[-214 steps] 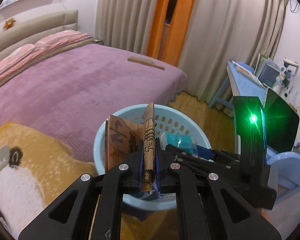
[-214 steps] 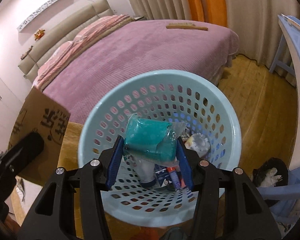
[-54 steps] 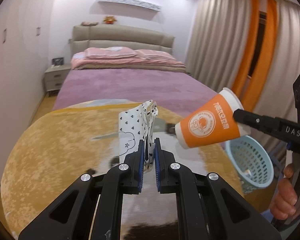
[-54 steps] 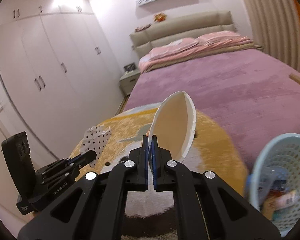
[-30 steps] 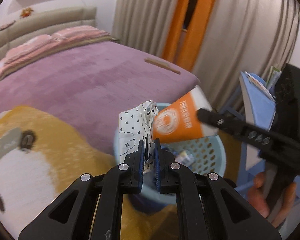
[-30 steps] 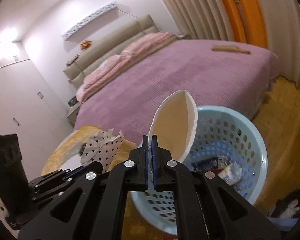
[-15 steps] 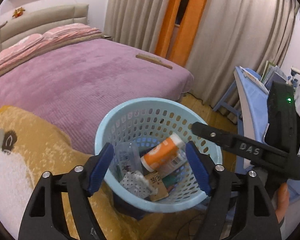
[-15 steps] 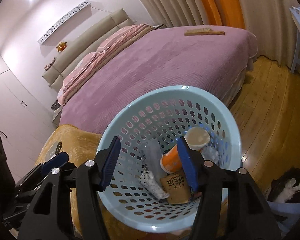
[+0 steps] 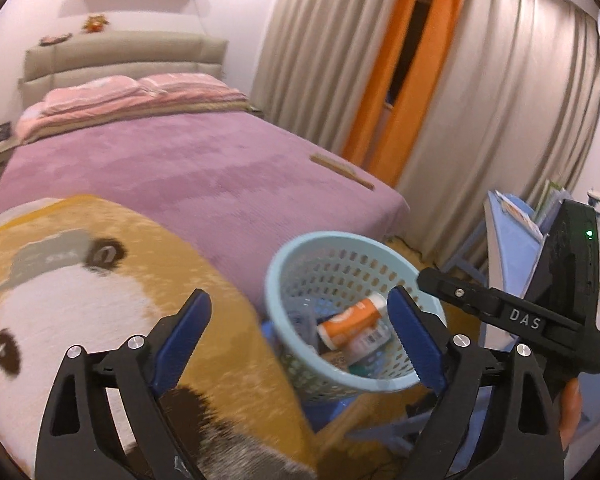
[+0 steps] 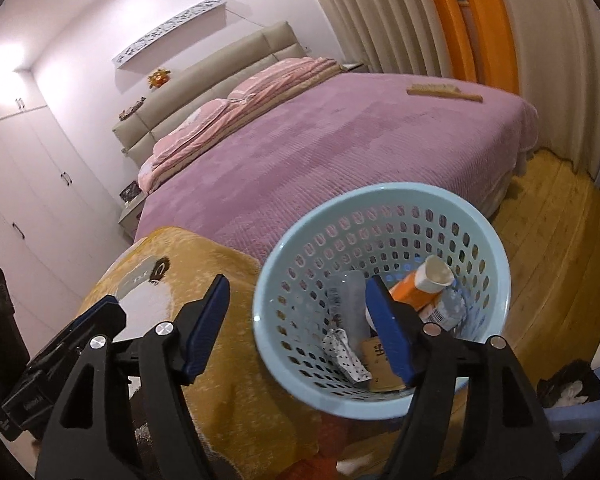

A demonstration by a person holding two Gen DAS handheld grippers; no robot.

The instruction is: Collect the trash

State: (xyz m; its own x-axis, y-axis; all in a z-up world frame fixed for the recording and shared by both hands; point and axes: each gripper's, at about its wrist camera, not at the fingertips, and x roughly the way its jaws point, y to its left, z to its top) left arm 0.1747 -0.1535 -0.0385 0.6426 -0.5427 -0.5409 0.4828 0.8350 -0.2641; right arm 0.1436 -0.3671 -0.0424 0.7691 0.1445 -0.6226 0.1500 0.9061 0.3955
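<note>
The light-blue perforated basket point(image 9: 340, 240) point(image 10: 480, 240) stands on the floor by the bed's foot and holds trash. Inside lie an orange paper cup point(image 9: 352, 320) point(image 10: 416, 288), a dotted paper bag point(image 10: 346, 354), a brown card piece point(image 10: 380, 360) and a clear bottle point(image 10: 448, 308). My left gripper point(image 9: 299, 300) hangs left of and above the basket, its jaws opening with nothing between them. My right gripper point(image 10: 298, 284) is over the basket's near-left rim, jaws also opening and empty. Each gripper shows in the other's view: the right one point(image 9: 500, 312), the left one point(image 10: 72, 336).
A purple-covered bed point(image 9: 180, 168) with a wooden brush point(image 10: 444, 92) lies behind the basket. A yellow bear-face rug point(image 9: 100, 280) is at the left. A blue desk point(image 9: 508, 240), curtains and wood floor point(image 10: 560, 240) are at the right. A black bag point(image 10: 568, 392) sits near the basket.
Both grippers went from shut to open. The orange cup and the dotted bag left their jaws and now lie in the basket. Both views have swung left, off the basket's centre.
</note>
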